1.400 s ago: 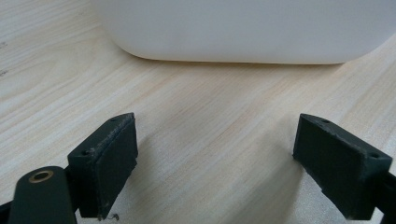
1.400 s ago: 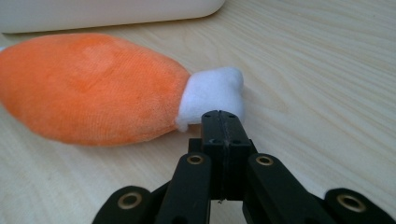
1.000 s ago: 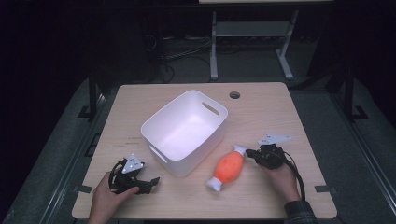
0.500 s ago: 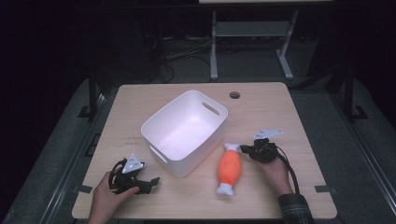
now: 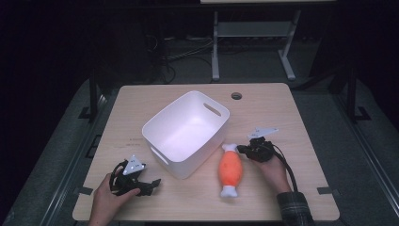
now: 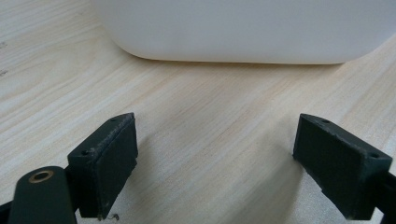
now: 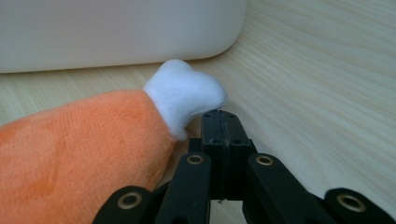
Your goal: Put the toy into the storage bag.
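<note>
Right gripper (image 7: pixel 219 116) low, jaws closed, empty, tips touching plush toy (image 5: pixel 231 170), left gripper (image 6: pixel 217 163) wide open, empty

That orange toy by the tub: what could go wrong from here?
The right gripper is shut, its tips against the toy's white end, nothing between its jaws. Nudging it this way may only spin the toy or slide it off the table's near edge. The toy lies close to the tub, so a push could jam it against the wall.
</note>
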`<state>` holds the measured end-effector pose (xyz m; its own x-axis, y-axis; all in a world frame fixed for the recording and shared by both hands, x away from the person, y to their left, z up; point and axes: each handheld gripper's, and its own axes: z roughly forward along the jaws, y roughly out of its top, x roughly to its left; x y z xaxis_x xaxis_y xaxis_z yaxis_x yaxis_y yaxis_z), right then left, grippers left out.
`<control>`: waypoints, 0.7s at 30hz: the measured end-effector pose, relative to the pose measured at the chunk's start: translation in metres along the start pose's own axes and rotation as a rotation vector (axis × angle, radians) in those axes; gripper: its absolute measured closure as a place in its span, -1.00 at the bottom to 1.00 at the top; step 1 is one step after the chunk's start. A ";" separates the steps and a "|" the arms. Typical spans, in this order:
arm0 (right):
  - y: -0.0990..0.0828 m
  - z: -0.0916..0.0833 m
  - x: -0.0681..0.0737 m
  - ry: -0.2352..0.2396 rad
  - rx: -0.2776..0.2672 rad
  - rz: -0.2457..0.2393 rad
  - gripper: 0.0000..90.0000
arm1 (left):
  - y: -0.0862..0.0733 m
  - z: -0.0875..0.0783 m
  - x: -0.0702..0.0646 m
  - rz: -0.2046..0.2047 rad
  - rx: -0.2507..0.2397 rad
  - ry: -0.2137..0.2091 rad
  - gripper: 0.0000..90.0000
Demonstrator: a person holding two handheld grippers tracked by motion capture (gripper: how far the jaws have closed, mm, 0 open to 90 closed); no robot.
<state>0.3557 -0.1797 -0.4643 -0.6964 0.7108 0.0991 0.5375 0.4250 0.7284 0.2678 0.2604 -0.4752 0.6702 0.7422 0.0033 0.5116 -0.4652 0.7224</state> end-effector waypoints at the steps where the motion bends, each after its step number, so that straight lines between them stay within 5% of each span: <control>1: 0.000 0.001 0.000 0.003 0.001 -0.001 0.99 | 0.000 0.000 0.000 0.000 0.000 0.000 -0.71; 14: 0.000 0.010 -0.001 0.038 0.006 -0.003 0.99 | 0.000 0.000 0.000 0.003 0.002 0.000 -0.71; 21: 0.000 -0.012 -0.004 -0.002 0.012 0.030 0.79 | 0.000 0.000 0.000 0.000 0.001 0.000 -0.71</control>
<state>0.3531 -0.1888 -0.4565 -0.6788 0.7245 0.1198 0.5641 0.4100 0.7167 0.2678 0.2604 -0.4751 0.6706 0.7418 0.0034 0.5121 -0.4663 0.7214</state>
